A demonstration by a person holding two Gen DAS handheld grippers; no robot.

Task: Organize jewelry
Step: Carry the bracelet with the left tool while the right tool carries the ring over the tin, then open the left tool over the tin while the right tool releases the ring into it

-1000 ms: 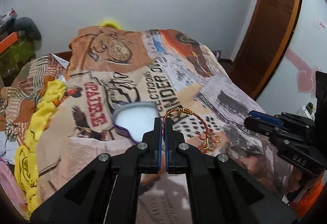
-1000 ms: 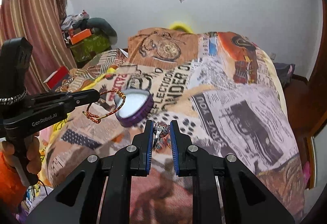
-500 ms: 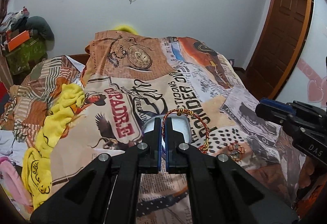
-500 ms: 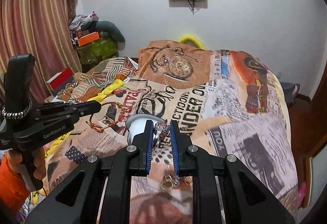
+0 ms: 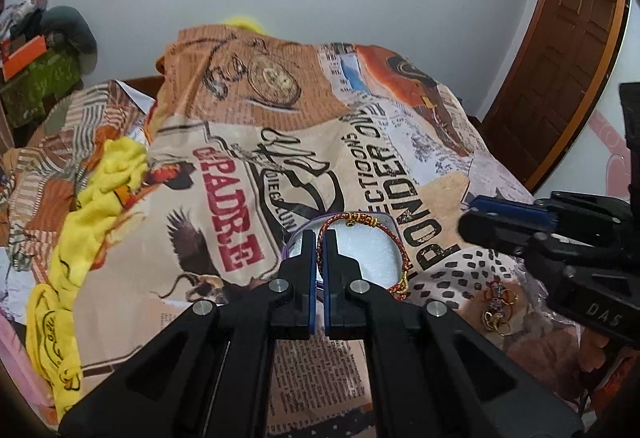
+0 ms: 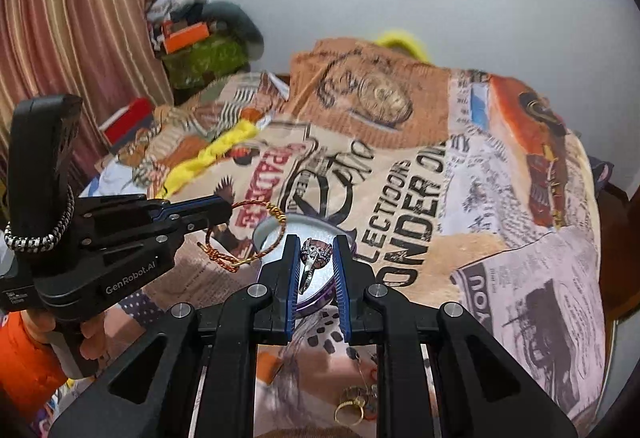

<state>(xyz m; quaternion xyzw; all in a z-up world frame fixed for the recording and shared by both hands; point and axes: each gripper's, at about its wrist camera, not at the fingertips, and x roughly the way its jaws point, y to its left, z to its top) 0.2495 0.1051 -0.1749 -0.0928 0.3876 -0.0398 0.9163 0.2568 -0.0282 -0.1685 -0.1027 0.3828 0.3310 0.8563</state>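
Note:
My left gripper [image 5: 319, 243] is shut on a red and gold cord bracelet [image 5: 362, 219] and holds it over a round purple-rimmed box with a white inside [image 5: 364, 252] on the bed. In the right wrist view the left gripper [image 6: 224, 212] comes in from the left with the bracelet [image 6: 276, 216] hanging at the box's [image 6: 276, 234] near-left rim. My right gripper [image 6: 316, 250] is shut on a silver ring with stones [image 6: 314, 256], just above the box. The right gripper also shows at the right of the left wrist view [image 5: 480, 218].
A small heap of gold rings and earrings [image 5: 496, 308] lies on the printed bedspread [image 5: 400, 174] right of the box; it also shows in the right wrist view [image 6: 354, 404]. A yellow cloth [image 5: 96, 206] lies along the bed's left side. A door [image 5: 568, 50] stands at the right.
Both grippers have moved forward and down toward the box, which now looks larger and sits right behind the fingertips. Bracelet and ring stay gripped.

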